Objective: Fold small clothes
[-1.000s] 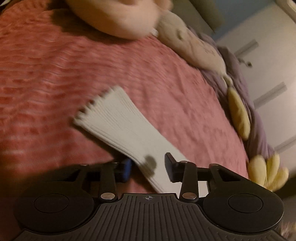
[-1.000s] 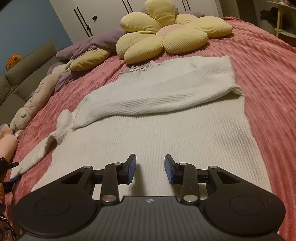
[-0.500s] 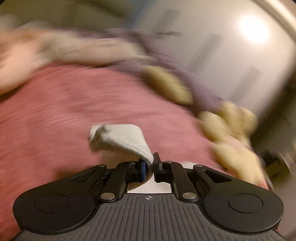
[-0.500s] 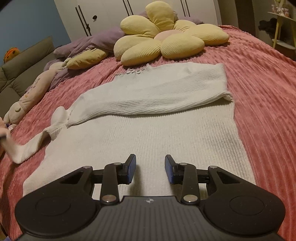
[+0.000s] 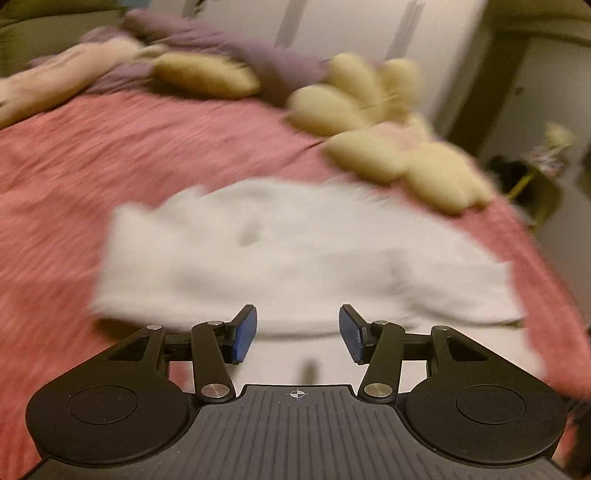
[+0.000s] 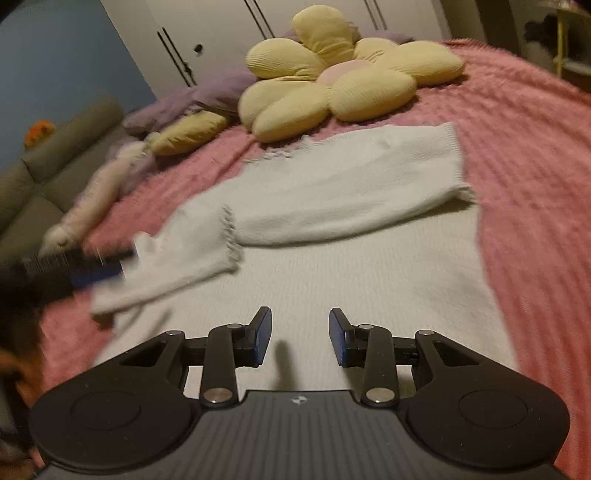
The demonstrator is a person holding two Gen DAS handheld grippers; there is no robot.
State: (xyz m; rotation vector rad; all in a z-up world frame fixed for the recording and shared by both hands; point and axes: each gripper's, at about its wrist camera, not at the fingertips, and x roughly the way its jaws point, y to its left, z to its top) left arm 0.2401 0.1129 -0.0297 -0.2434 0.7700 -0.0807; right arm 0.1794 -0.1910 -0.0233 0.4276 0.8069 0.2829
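A white knit sweater (image 6: pixel 351 266) lies flat on the pink bedspread (image 6: pixel 535 155), one sleeve folded across its chest. The other sleeve (image 6: pixel 184 251) now lies folded over the sweater's left side. My left gripper (image 5: pixel 297 334) is open and empty, just above the sweater (image 5: pixel 288 254); its view is blurred. It also shows blurred at the left edge of the right wrist view (image 6: pixel 74 267), beside the sleeve cuff. My right gripper (image 6: pixel 300 338) is open and empty, above the sweater's lower hem.
A yellow flower-shaped cushion (image 6: pixel 343 70) lies beyond the sweater's collar. Purple bedding (image 6: pixel 207 96), a yellow cushion (image 6: pixel 188 133) and a pale plush toy (image 6: pixel 96 199) lie at the bed's left side. White wardrobe doors (image 6: pixel 221 29) stand behind.
My left gripper shut on the sleeve cuff, carried it over the sweater's body, then opened and let it go. My right gripper stayed open, shifting slightly.
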